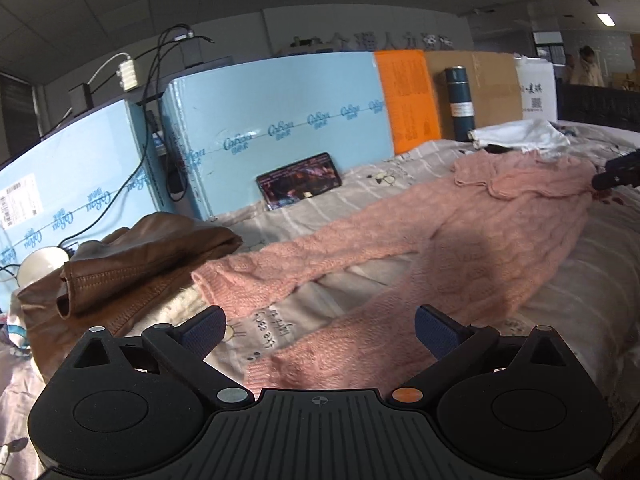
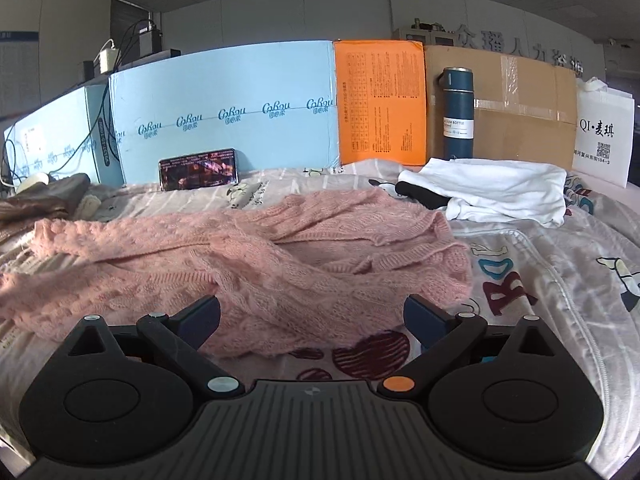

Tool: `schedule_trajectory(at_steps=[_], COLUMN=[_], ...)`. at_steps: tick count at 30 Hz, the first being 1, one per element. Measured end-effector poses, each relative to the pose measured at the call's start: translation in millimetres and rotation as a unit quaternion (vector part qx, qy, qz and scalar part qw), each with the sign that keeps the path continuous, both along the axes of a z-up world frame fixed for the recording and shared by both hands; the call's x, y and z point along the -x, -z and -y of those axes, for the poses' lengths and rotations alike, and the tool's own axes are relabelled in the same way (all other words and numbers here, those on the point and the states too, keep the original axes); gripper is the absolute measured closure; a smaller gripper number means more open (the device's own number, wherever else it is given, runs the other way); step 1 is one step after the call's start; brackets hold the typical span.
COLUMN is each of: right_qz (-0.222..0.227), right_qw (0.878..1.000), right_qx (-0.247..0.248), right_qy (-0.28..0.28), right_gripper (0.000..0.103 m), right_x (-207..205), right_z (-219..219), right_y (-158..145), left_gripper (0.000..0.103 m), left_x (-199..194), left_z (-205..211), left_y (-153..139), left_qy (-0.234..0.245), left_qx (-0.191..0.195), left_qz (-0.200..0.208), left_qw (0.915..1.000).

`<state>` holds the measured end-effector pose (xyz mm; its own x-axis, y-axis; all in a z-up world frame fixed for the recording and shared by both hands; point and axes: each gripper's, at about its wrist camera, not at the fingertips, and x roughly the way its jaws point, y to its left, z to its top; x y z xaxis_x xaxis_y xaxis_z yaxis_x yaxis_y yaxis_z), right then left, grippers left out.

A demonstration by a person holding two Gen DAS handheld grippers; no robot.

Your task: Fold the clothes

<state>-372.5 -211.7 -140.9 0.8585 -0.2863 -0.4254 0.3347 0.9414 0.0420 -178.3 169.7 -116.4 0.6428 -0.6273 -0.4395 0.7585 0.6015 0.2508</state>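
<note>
A pink knitted sweater [image 1: 460, 248] lies spread on the printed bed sheet [image 1: 580, 292], one sleeve stretched to the left and its hem toward me. My left gripper [image 1: 320, 330] is open and empty, hovering just above the hem end. In the right wrist view the sweater [image 2: 248, 264] lies rumpled, collar side to the right. My right gripper [image 2: 312, 318] is open and empty, its jaws astride the near edge of the sweater. The right gripper's tip also shows at the far right of the left wrist view [image 1: 618, 170], beside the sweater's shoulder.
A brown leather jacket [image 1: 132, 272] lies at the left. A white garment [image 2: 500, 192] lies behind the sweater. A phone [image 2: 198, 169], blue boxes [image 2: 224, 112], an orange box [image 2: 380, 104], a blue flask [image 2: 458, 114] and a cardboard box [image 2: 520, 108] line the back.
</note>
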Motion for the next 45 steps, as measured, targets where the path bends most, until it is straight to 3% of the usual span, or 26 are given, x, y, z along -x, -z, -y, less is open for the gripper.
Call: schedule_trajectory(at_steps=[4, 7, 9, 12, 18, 21, 25, 28, 30, 31, 32, 33, 35, 37, 40, 43, 45], right_qz=[-0.032, -0.077, -0.104, -0.122, -0.114, -0.092, -0.06, -0.046, -0.039, -0.036, -0.034, -0.034, -0.023, -0.002, 0.031, 0.063, 0.074], right_qw=[0.998, 0.99, 0.981, 0.972, 0.961, 0.96, 0.956, 0.963, 0.971, 0.976, 0.979, 0.981, 0.986, 0.99, 0.993, 0.994, 0.994], right_qx=[0.048, 0.12, 0.165, 0.199, 0.244, 0.246, 0.262, 0.247, 0.22, 0.201, 0.186, 0.172, 0.144, 0.107, 0.07, 0.03, 0.007], right_qy=[-0.005, -0.004, 0.005, -0.002, -0.057, -0.102, -0.114, -0.093, -0.084, -0.082, -0.081, -0.081, -0.081, -0.089, -0.094, -0.087, -0.08], right_gripper=[0.004, 0.004, 0.004, 0.004, 0.004, 0.004, 0.006, 0.011, 0.028, 0.033, 0.047, 0.059, 0.069, 0.075, 0.078, 0.079, 0.079], right_x=[6.1, 1.6, -4.3, -11.7, -32.2, -40.5, -44.0, -39.3, -36.6, -35.4, -35.5, -36.2, -36.1, -36.3, -38.9, -50.0, -62.5], right_z=[-3.7, -7.2, -6.7, -2.5, -15.6, -26.7, -31.0, -18.4, -8.2, -2.9, 1.6, 5.7, 12.4, 21.1, 32.1, 45.1, 53.7], right_y=[5.2, 9.8, 13.7, 18.7, 20.2, 18.7, 19.4, 17.7, 16.6, 16.9, 17.8, 19.1, 19.7, 14.0, 3.8, -5.1, -11.3], left_gripper=[0.001, 0.001, 0.001, 0.001, 0.0, 0.0, 0.0, 0.002, 0.012, 0.03, 0.053, 0.062, 0.081, 0.087, 0.087, 0.087, 0.087], left_x=[13.3, 15.1, 12.9, 6.9, -1.4, -4.5, -11.8, -22.3, -27.5, -29.8, -31.4, -32.3, -33.8, -38.9, -48.4, -63.2, -75.1], left_z=[6.6, 15.1, 17.0, 17.6, 32.3, 39.7, 35.9, 24.5, 17.4, 14.0, 11.2, 9.0, 5.4, -0.8, -10.8, -15.5, -13.3], left_y=[4.6, 12.4, 16.0, 19.3, 23.2, 24.5, 25.3, 25.5, 26.1, 26.4, 26.7, 26.7, 26.4, 21.8, 13.5, 8.4, 6.8], left_qy=[0.04, 0.036, 0.025, 0.011, 0.009, 0.015, 0.011, -0.016, -0.017, -0.014, -0.01, -0.007, -0.004, -0.004, -0.006, -0.014, -0.024], left_qx=[-0.048, -0.101, -0.115, -0.113, -0.093, -0.082, -0.068, -0.047, -0.027, -0.016, -0.004, 0.008, 0.03, 0.072, 0.146, 0.229, 0.257], left_qz=[0.002, 0.013, 0.017, 0.011, 0.004, 0.005, 0.0, -0.018, -0.034, -0.043, -0.052, -0.058, -0.064, -0.077, -0.098, -0.128, -0.151], left_qw=[0.9981, 0.9942, 0.9929, 0.9935, 0.9956, 0.9965, 0.9976, 0.9986, 0.9989, 0.9988, 0.9986, 0.9983, 0.9975, 0.9944, 0.9844, 0.965, 0.9542])
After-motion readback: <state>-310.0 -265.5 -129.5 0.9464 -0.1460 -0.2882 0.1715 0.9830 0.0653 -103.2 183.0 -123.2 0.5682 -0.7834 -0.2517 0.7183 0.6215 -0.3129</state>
